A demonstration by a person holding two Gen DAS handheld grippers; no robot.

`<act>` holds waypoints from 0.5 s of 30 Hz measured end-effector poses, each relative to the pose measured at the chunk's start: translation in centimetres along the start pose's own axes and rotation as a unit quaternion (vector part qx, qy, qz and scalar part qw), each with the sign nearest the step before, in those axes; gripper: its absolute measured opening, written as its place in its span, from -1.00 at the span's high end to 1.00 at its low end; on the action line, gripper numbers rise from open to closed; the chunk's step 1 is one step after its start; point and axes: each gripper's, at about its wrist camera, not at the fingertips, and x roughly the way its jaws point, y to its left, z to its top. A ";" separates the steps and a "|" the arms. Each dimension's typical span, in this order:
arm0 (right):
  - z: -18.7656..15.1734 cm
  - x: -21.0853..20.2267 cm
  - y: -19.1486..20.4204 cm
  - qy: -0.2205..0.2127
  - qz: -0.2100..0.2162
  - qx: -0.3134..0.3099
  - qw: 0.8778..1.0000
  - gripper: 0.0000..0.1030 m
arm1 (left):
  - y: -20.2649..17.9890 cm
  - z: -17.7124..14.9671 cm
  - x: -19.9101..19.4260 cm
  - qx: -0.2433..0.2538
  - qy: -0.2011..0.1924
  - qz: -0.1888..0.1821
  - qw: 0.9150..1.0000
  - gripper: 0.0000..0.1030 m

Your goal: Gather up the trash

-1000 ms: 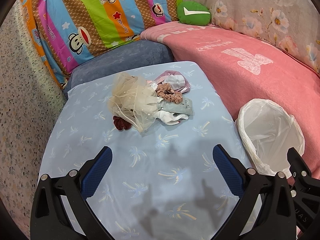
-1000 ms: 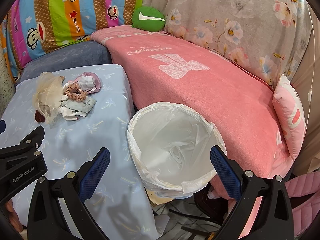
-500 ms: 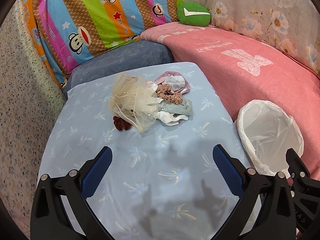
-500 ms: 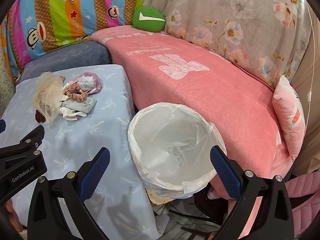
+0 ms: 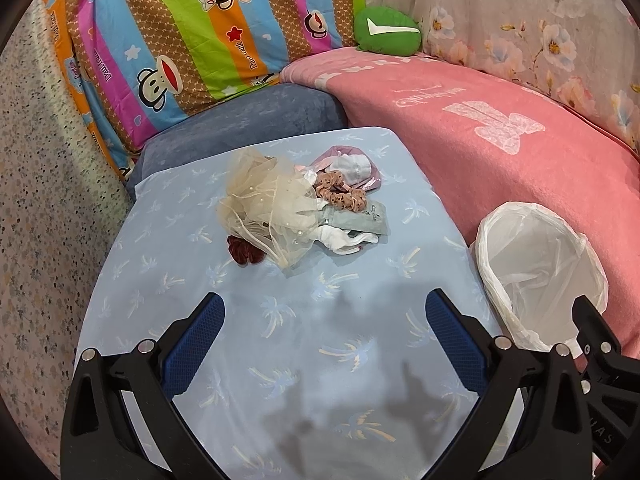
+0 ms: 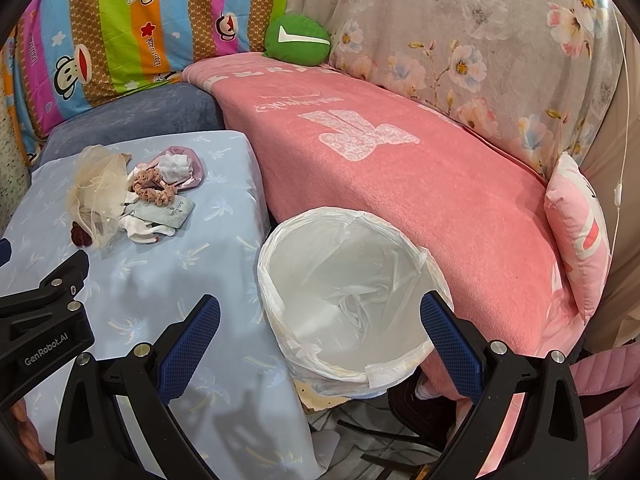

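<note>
Left wrist view: left gripper [image 5: 325, 320] has its jaws spread wide, nothing between them, hovering over the near part of the light blue palm-print tablecloth [image 5: 328, 360]. Blue pads [image 5: 192, 344] clear of the cloth as far as I can tell.

Trash pile sits further out, near the table's far end, well apart from the fingertips:
- cream tulle bundle [image 5: 268, 208] on the left of the pile
- dark red scrunchie [image 5: 244, 249] tucked under its near edge
- pink-brown scrunchie [image 5: 340, 196] just right of the tulle
- grey-green fabric pouch [image 5: 364, 218] touching that scrunchie on the near side
- white crumpled cloth [image 5: 344, 240] partly under the pouch
- pink-rimmed white item [image 5: 352, 166] at the back, can't tell what it is

Right wrist view: right gripper [image 6: 320, 324] also fully released, empty, held above the rim of the bin [image 6: 280, 292] lined with a white plastic bag. Bin stands just beside the table's right edge, against the pink blanket [image 6: 400, 184] on the sofa. Bag interior shows only crumpled liner.

Left gripper's black frame shows at the left edge of the right view, so the two tools are side by side.

Behind: striped monkey-print cushion [image 5: 180, 40], small green cushion [image 5: 386, 32], floral cover [image 6: 500, 48], pink pillow [image 6: 580, 232] at the far right.
</note>
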 end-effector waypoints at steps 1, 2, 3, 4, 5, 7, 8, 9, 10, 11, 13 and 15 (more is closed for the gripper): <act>0.0 0.0 0.0 0.000 0.000 0.000 1.000 -0.88 | 0.0 0.0 0.1 0.000 0.000 -0.001 1.000 -0.87; 0.0 0.0 0.0 -0.001 0.000 0.001 1.000 -0.88 | 0.0 0.1 0.2 0.000 0.001 -0.003 1.000 -0.87; 0.1 0.0 0.0 -0.001 -0.001 0.001 1.000 -0.88 | 0.1 0.0 0.1 0.000 0.000 -0.006 1.000 -0.87; 0.2 0.0 0.1 -0.002 -0.001 0.001 1.000 -0.88 | 0.2 0.0 0.2 -0.001 0.001 -0.007 1.000 -0.87; 0.2 0.0 0.1 -0.003 -0.001 0.002 1.000 -0.88 | 0.3 0.1 0.3 -0.002 0.002 -0.009 1.000 -0.87; 0.5 -0.1 0.3 -0.003 -0.001 0.002 1.000 -0.88 | 0.6 0.1 0.5 -0.004 0.002 -0.011 1.000 -0.87; 0.6 -0.1 0.5 -0.003 -0.001 0.002 1.000 -0.88 | 0.7 0.2 0.6 -0.006 0.001 -0.012 1.000 -0.87; 0.7 0.0 0.6 -0.003 -0.001 0.002 1.000 -0.88 | 0.9 0.1 0.6 -0.007 0.000 -0.012 1.000 -0.87; 0.7 0.1 0.7 -0.003 -0.001 0.003 1.000 -0.88 | 1.0 0.1 0.7 -0.007 -0.001 -0.013 1.000 -0.87; 0.9 0.2 0.8 -0.003 0.001 0.004 1.000 -0.88 | 1.2 0.2 0.9 -0.007 -0.002 -0.014 1.000 -0.87; 1.1 0.4 1.2 -0.005 0.004 0.007 1.000 -0.88 | 1.6 0.5 1.2 -0.008 -0.007 -0.013 1.000 -0.87; 1.4 0.6 1.4 -0.008 0.010 0.009 1.000 -0.88 | 2.0 0.8 1.7 -0.007 -0.010 -0.013 1.000 -0.87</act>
